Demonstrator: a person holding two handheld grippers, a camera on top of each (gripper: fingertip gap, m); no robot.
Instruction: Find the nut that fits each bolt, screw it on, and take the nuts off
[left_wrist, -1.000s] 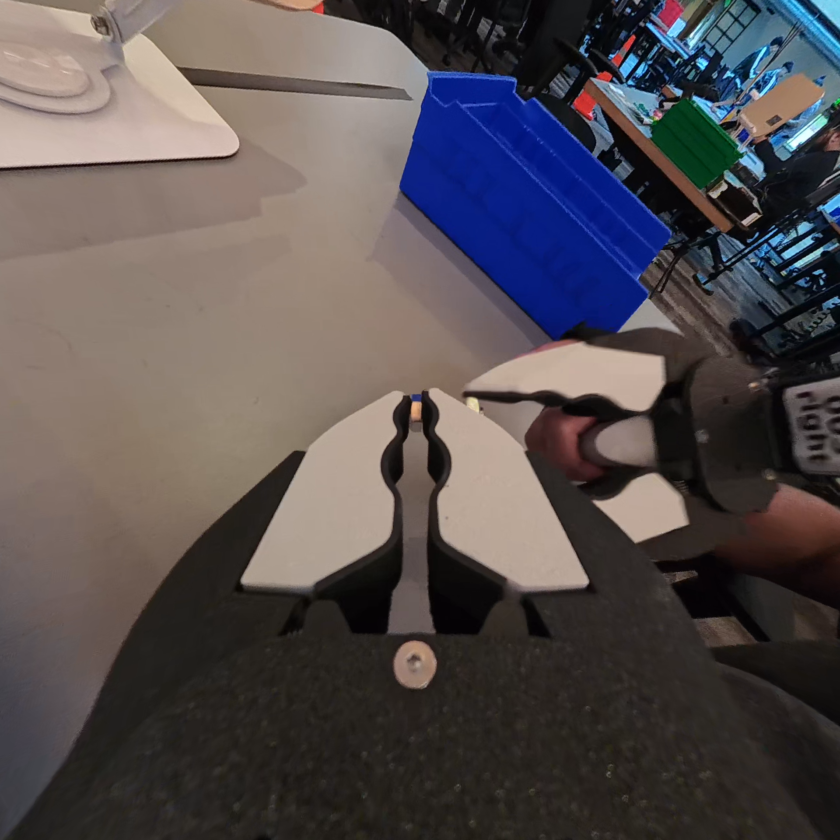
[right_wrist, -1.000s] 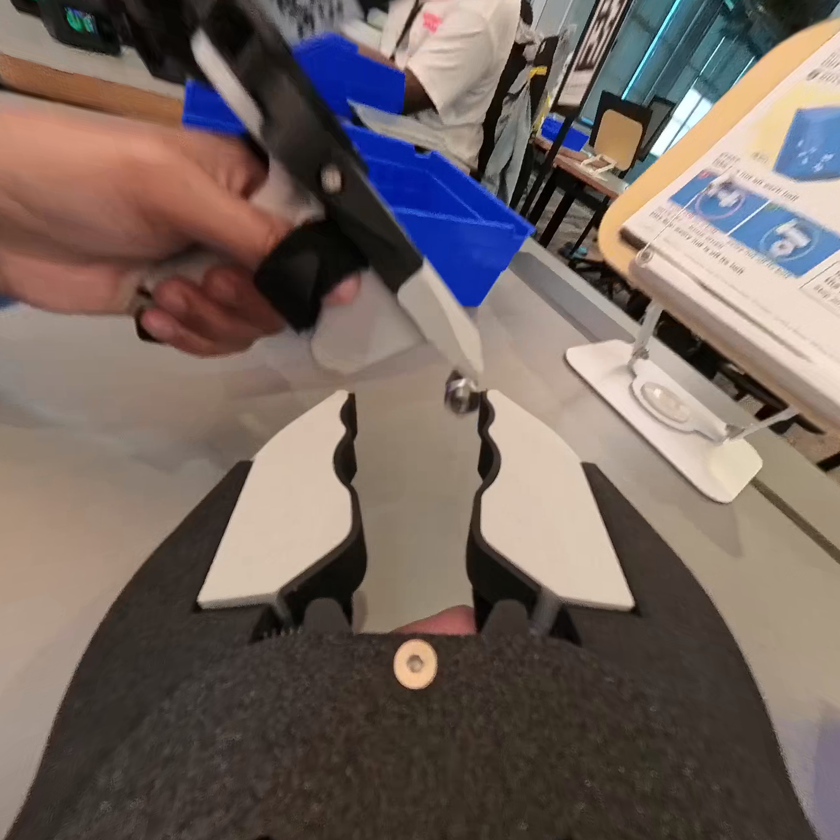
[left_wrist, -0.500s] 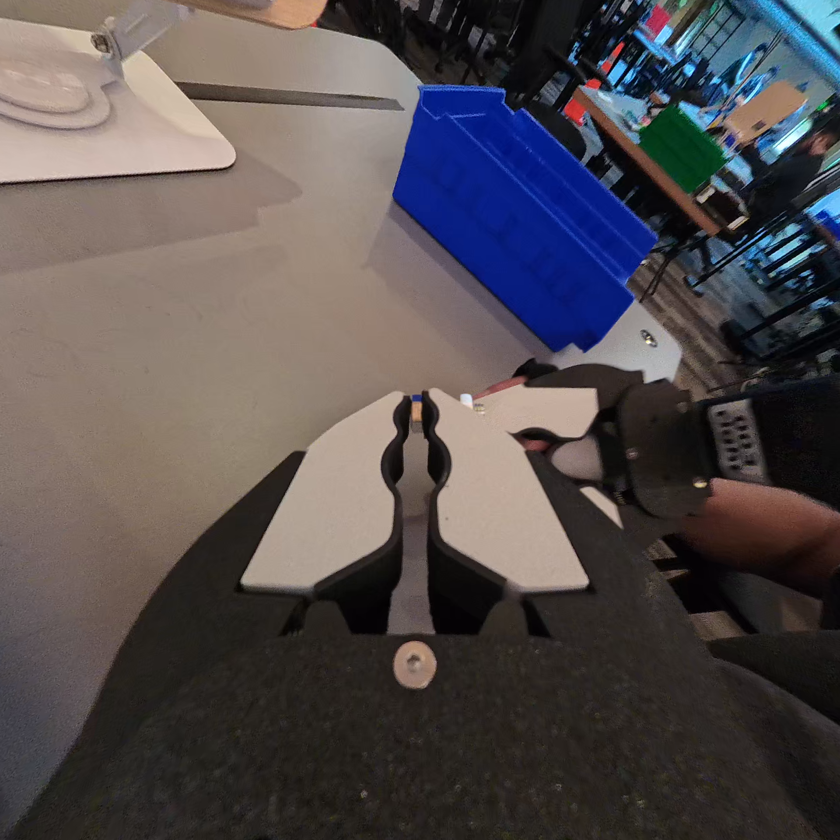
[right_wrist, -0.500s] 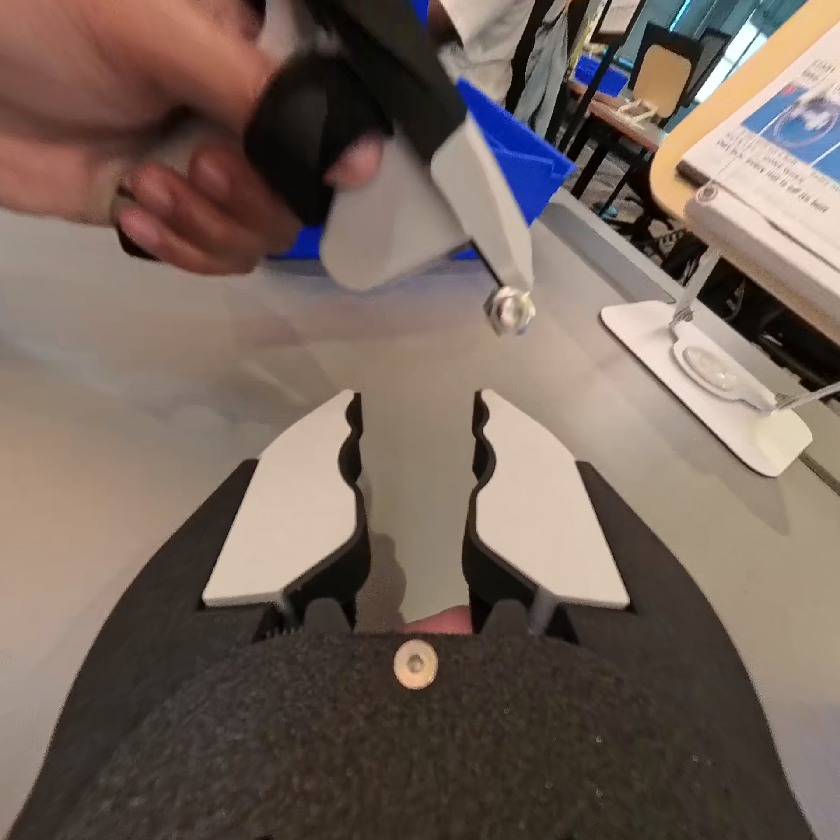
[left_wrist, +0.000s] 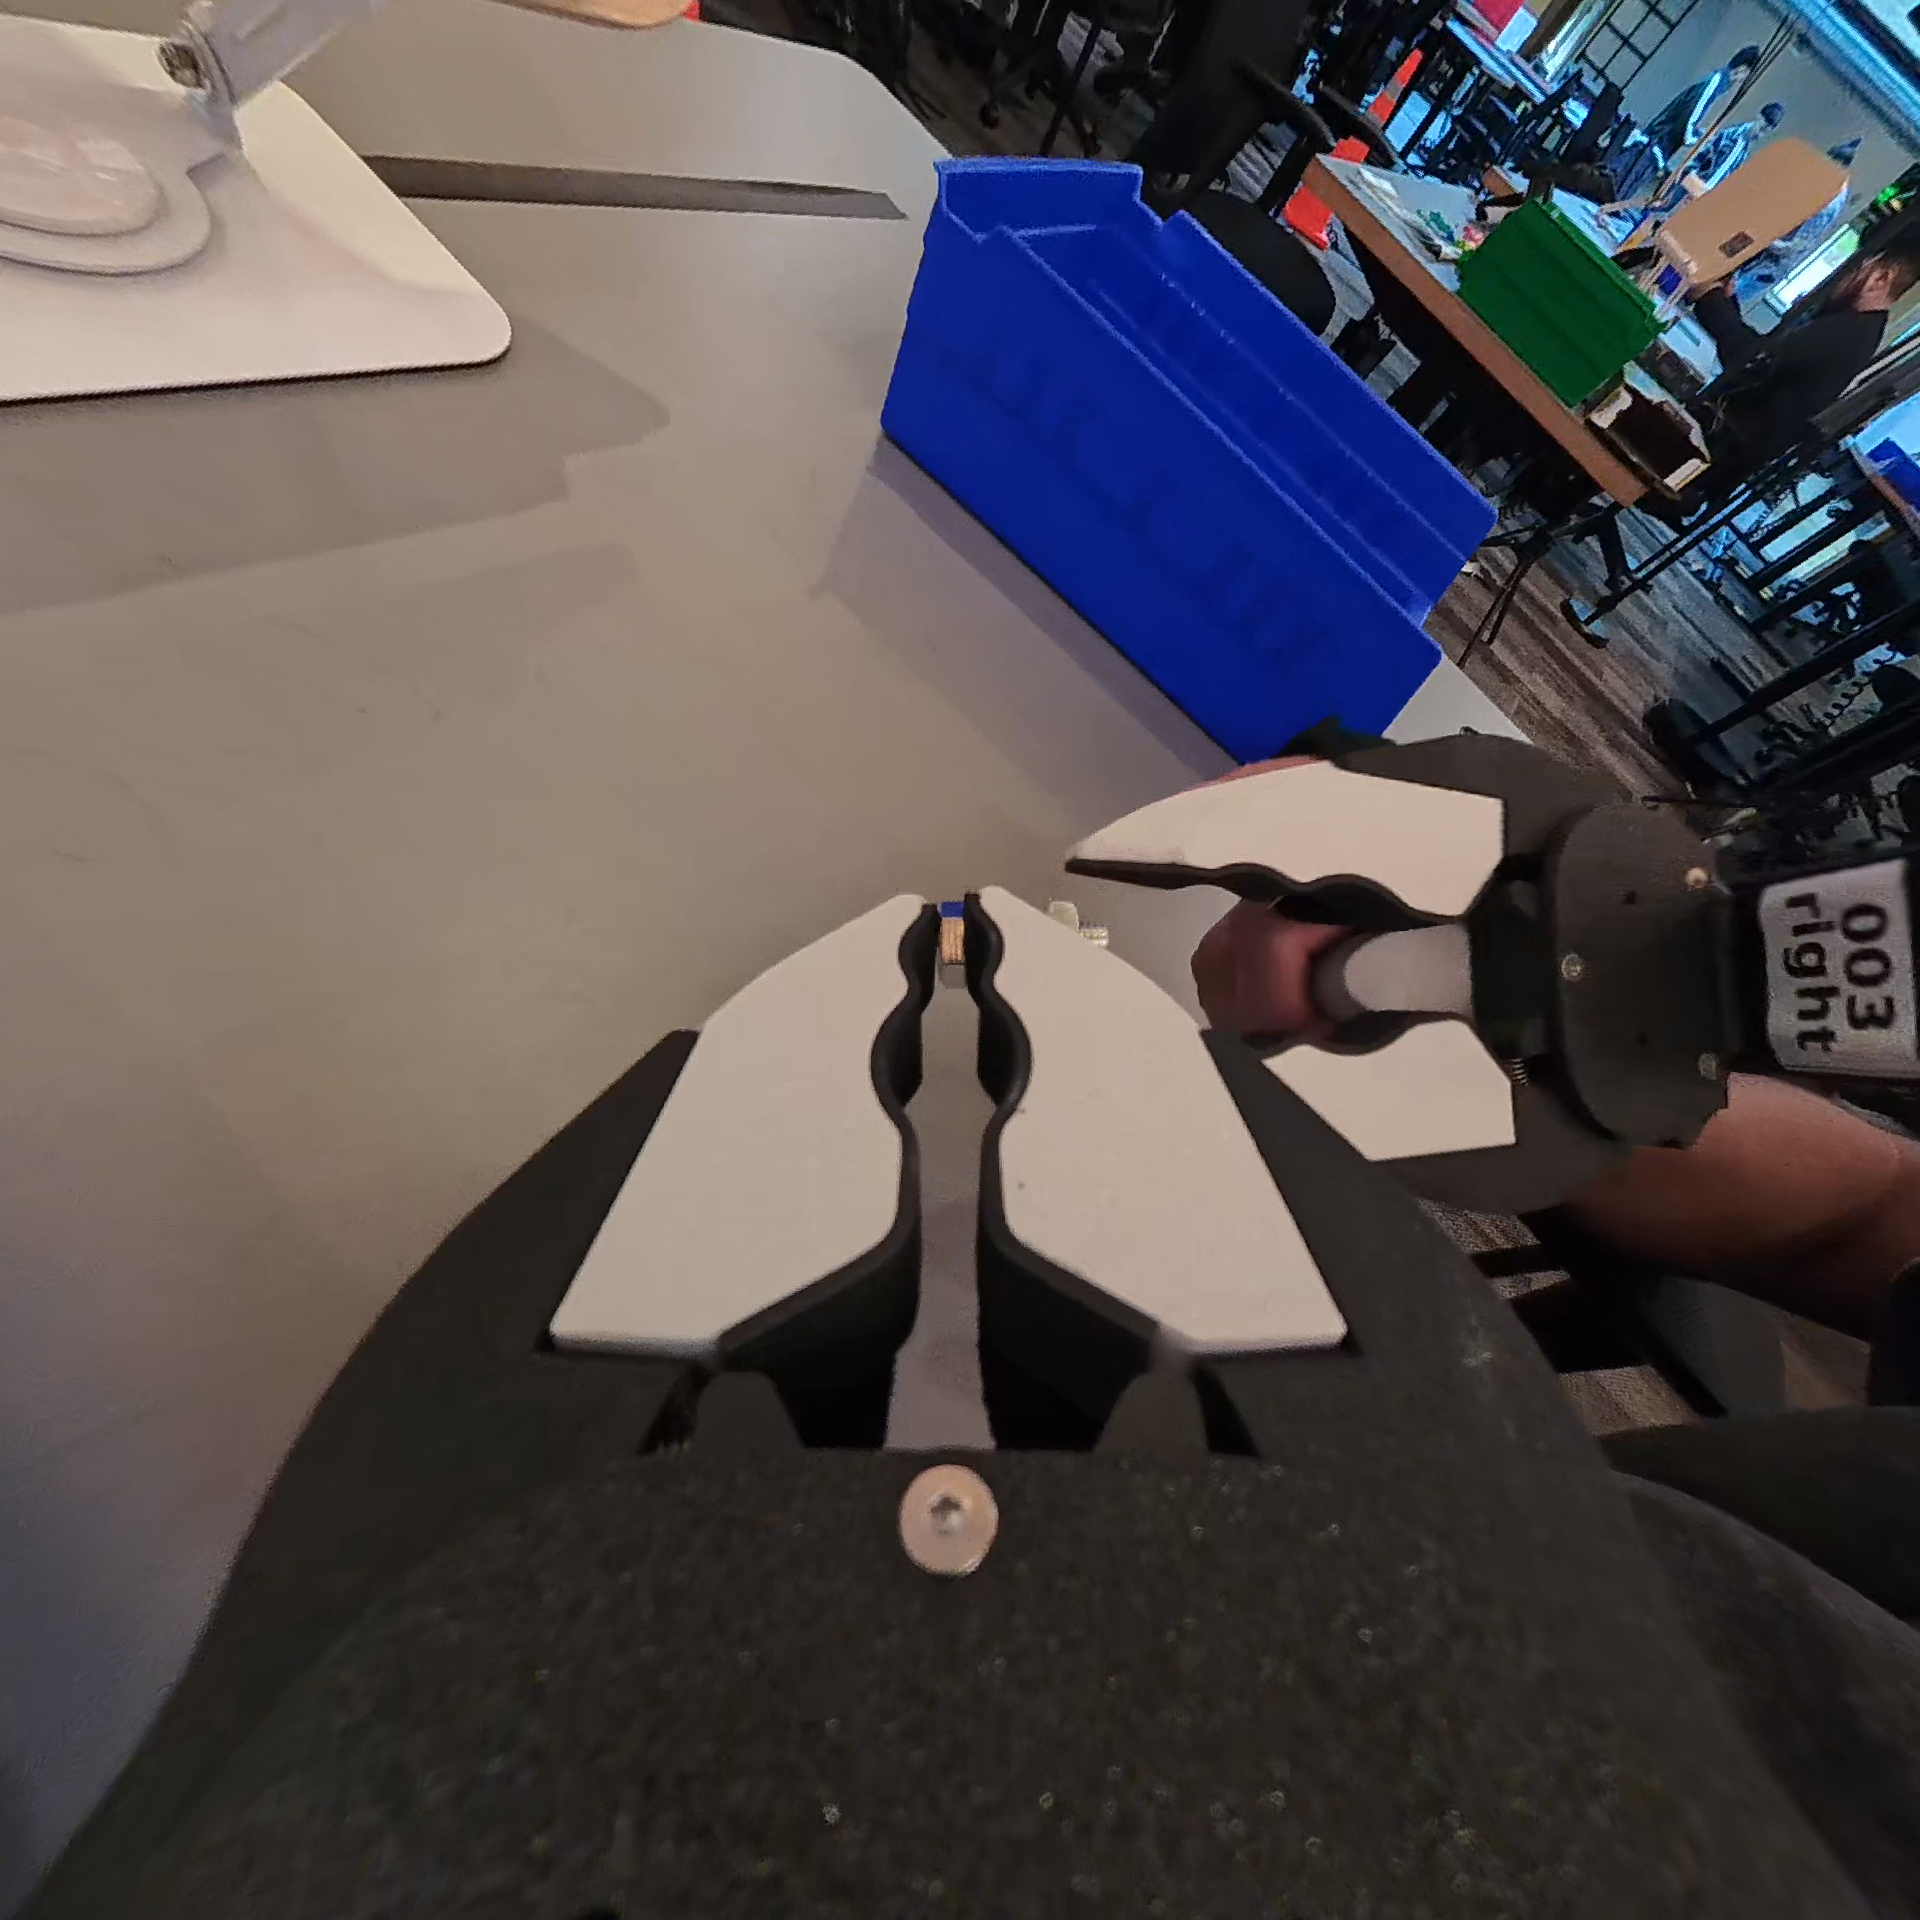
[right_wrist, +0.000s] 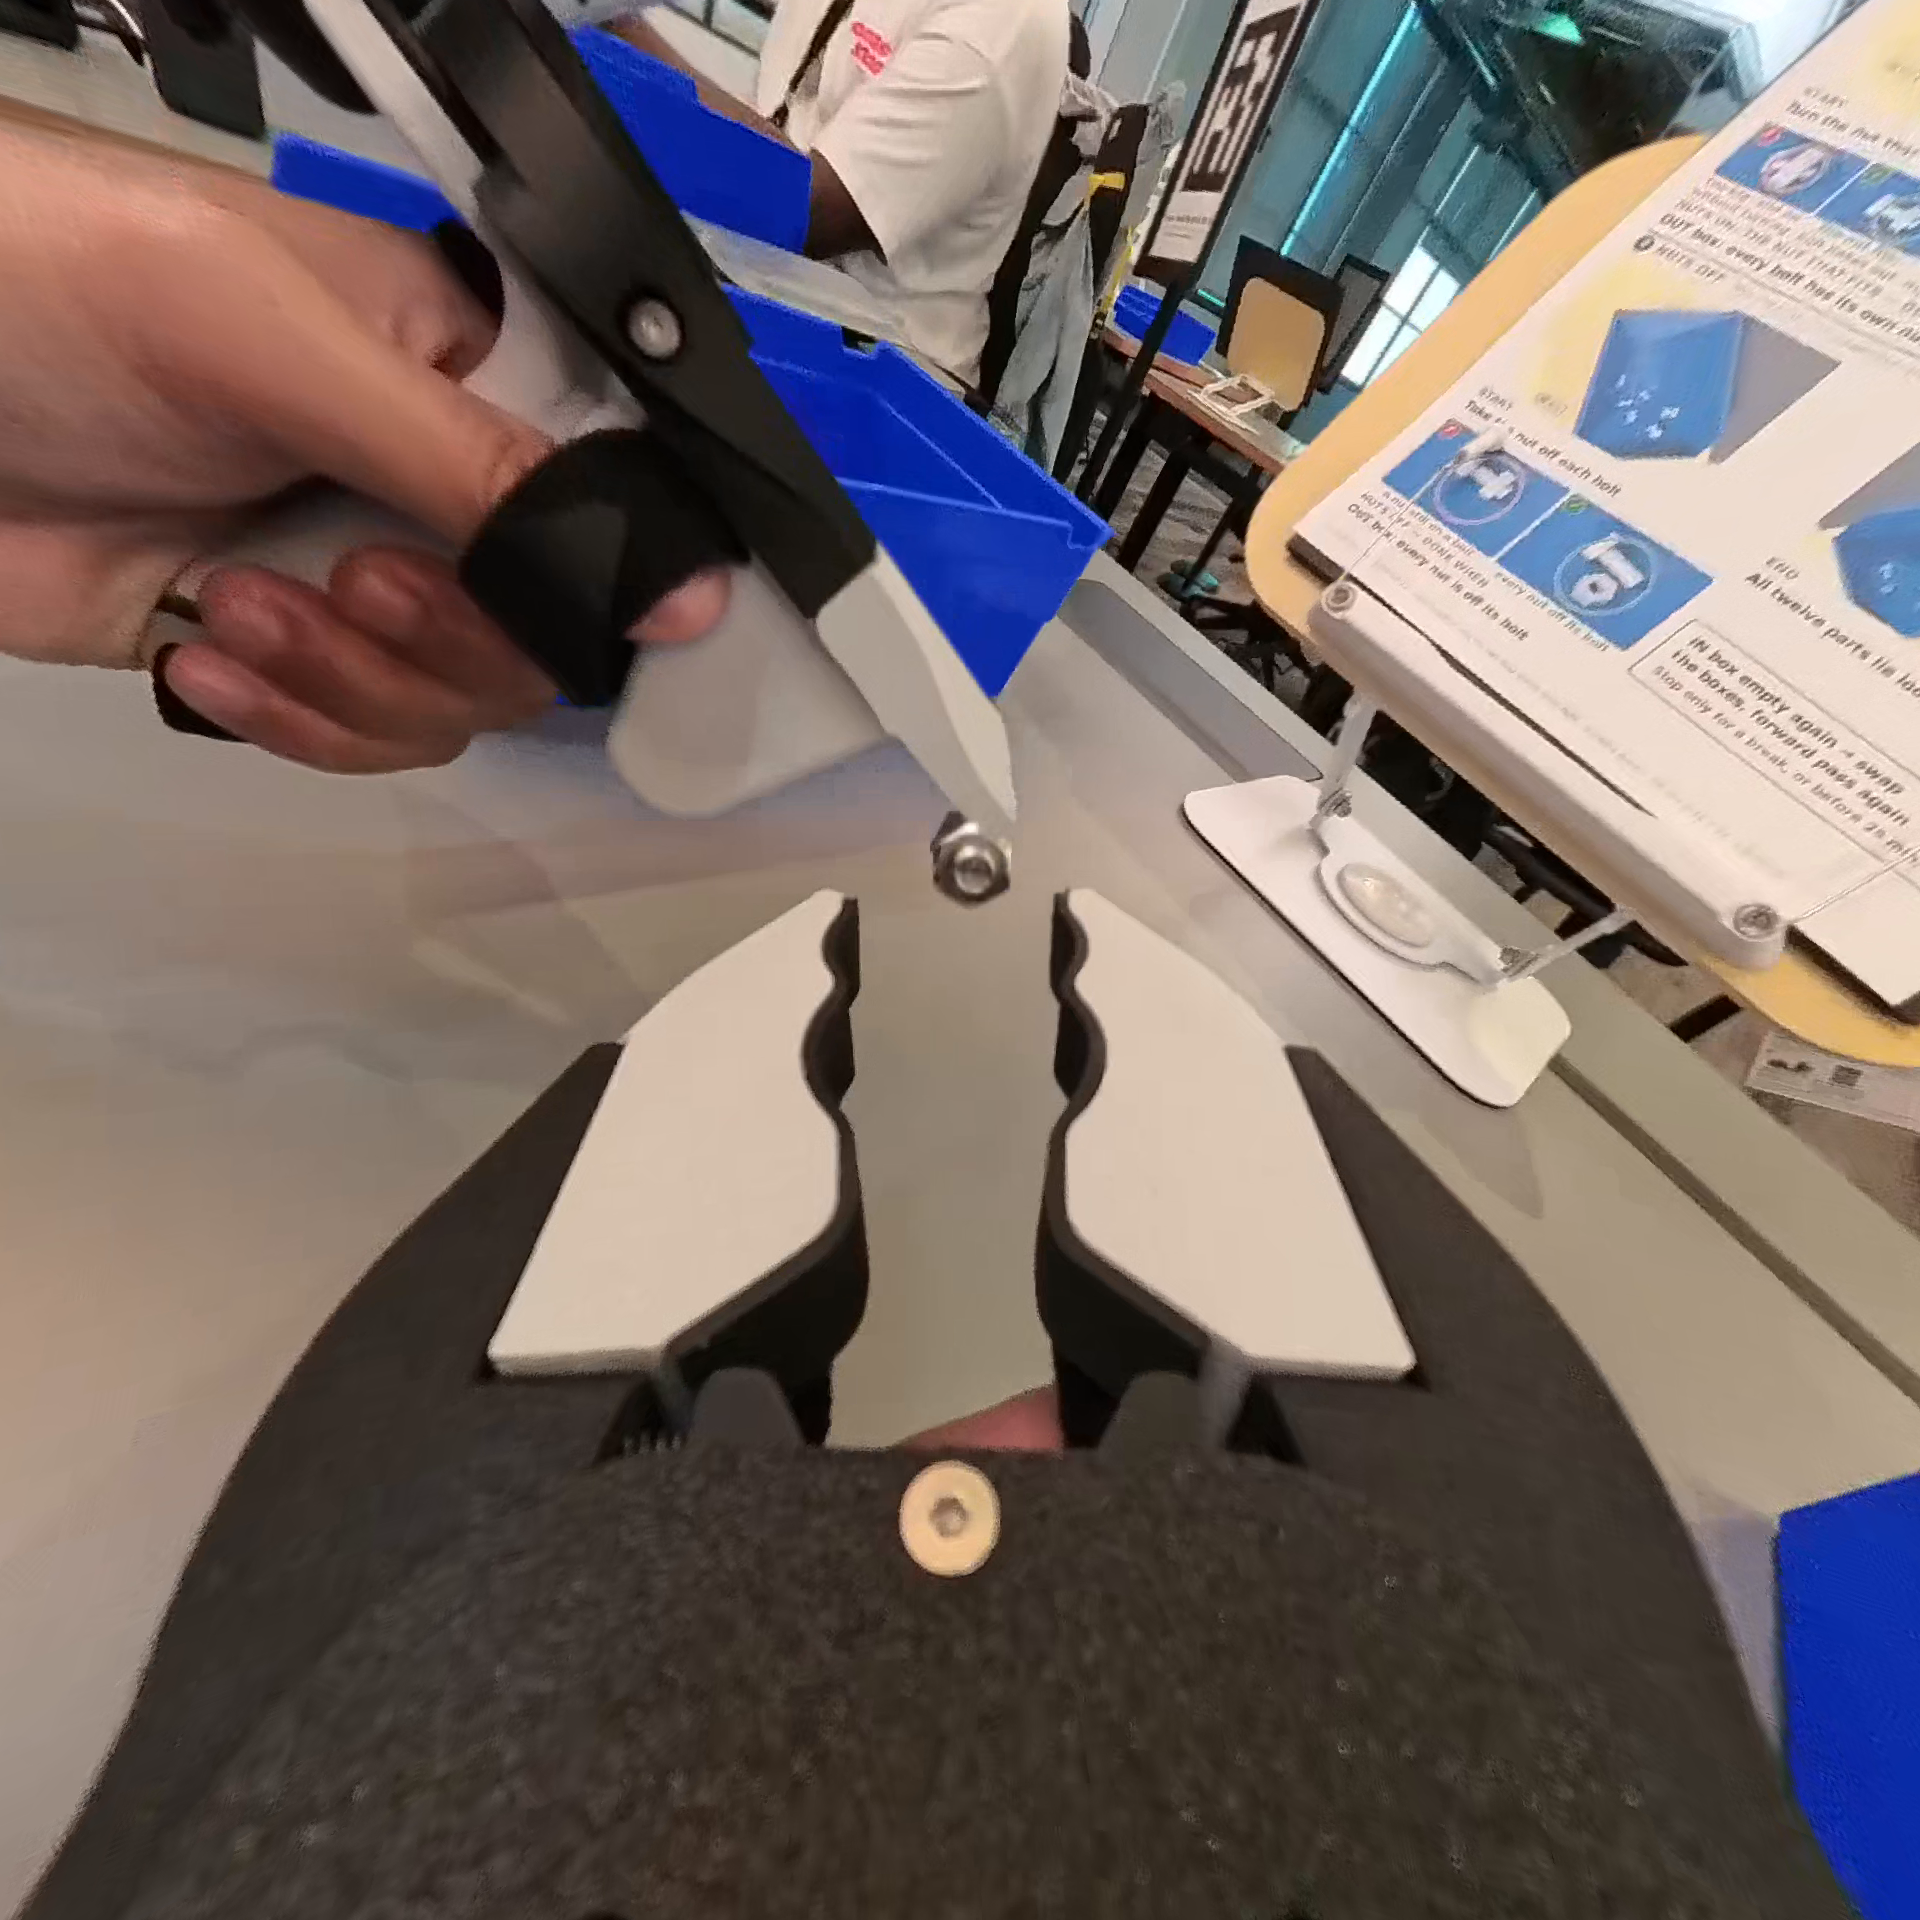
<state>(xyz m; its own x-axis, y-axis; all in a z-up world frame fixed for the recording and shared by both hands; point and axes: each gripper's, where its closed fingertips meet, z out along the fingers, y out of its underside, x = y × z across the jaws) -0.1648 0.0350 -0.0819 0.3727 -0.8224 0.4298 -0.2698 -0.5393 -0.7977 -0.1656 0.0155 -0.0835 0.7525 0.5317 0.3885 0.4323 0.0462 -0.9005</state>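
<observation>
My left gripper (left_wrist: 951, 935) is shut on a small metal bolt (left_wrist: 951, 943), held above the grey table (left_wrist: 416, 831). The bolt's threaded end sticks out to the right with a silver nut (left_wrist: 1075, 920) on it. In the right wrist view the left gripper (right_wrist: 987, 800) comes in from the upper left, and the nut (right_wrist: 971, 857) faces the camera on the bolt's end. My right gripper (right_wrist: 956, 920) is open and empty, its tips just below and either side of the nut, not touching it. It also shows in the left wrist view (left_wrist: 1164, 956), coming in from the right.
A blue bin (left_wrist: 1143, 447) stands on the table's far side (right_wrist: 935, 499). An instruction board (right_wrist: 1662, 520) on a white stand (right_wrist: 1382, 935) is at the right. Another blue bin's corner (right_wrist: 1860, 1662) is near right. A person in a white shirt (right_wrist: 914, 156) sits behind. Both grippers' tips are close together, under 4 cm apart.
The right gripper dropped away from the bolt half a second ago and has come back up to it, still open. The left gripper has kept its hold on the bolt.
</observation>
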